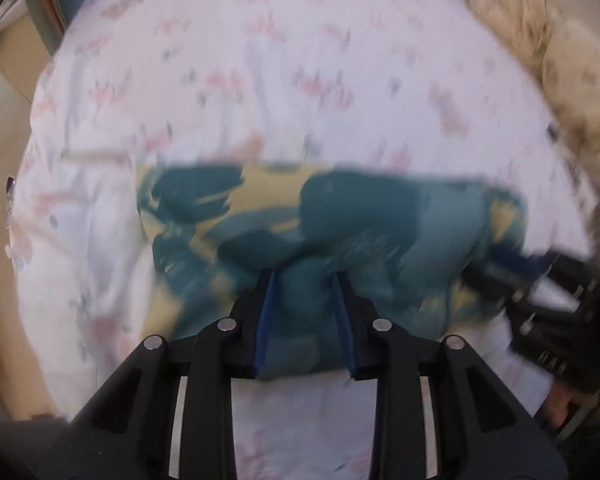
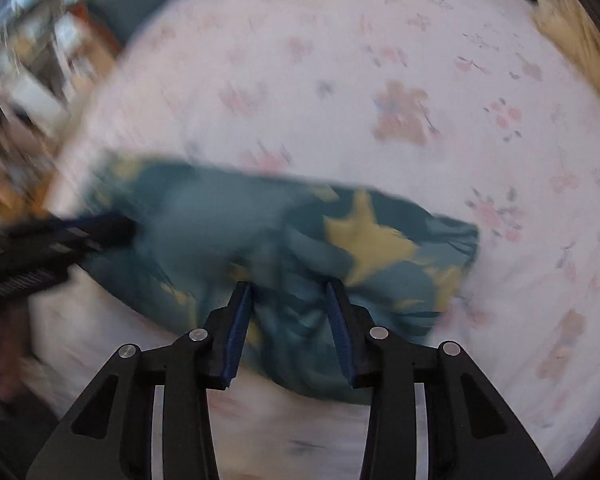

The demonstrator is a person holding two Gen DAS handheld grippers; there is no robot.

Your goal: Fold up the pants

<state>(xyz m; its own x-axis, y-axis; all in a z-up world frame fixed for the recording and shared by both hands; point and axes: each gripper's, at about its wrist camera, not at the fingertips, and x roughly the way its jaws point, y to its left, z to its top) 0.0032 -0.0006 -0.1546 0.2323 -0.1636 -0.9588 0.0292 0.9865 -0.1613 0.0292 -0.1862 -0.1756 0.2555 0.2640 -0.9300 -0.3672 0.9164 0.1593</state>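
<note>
Pants (image 1: 324,220), teal with yellow star shapes, lie bunched in a rough band on a bed sheet (image 1: 240,80) that is white with faint pink flowers; both pictures are smeared by motion, so fine detail is lost; seen along the left gripper (image 1: 305,280), the cloth fills the middle of the view and a fold of it rises between the two black fingers (image 1: 350,320) with their blue pads; the fingers stand a little apart with the fold bulging between them and seemingly against the pads, though through the blur I cannot tell whether they pinch it; toward three o'clock the other gripper reaches into the right end of the cloth, and a furry cream blanket (image 1: 548,52) lies at about two o'clock on the bed.

Seen along the right gripper (image 2: 288,288), the pants (image 2: 372,236) stretch from nine o'clock to three o'clock on the sheet (image 2: 380,60); its fingers (image 2: 342,328) stand somewhat wider apart, straddling a hump of teal cloth that sits between them; whether the pads press on it I cannot tell; at nine o'clock the left gripper pokes into the far end of the cloth.
</note>
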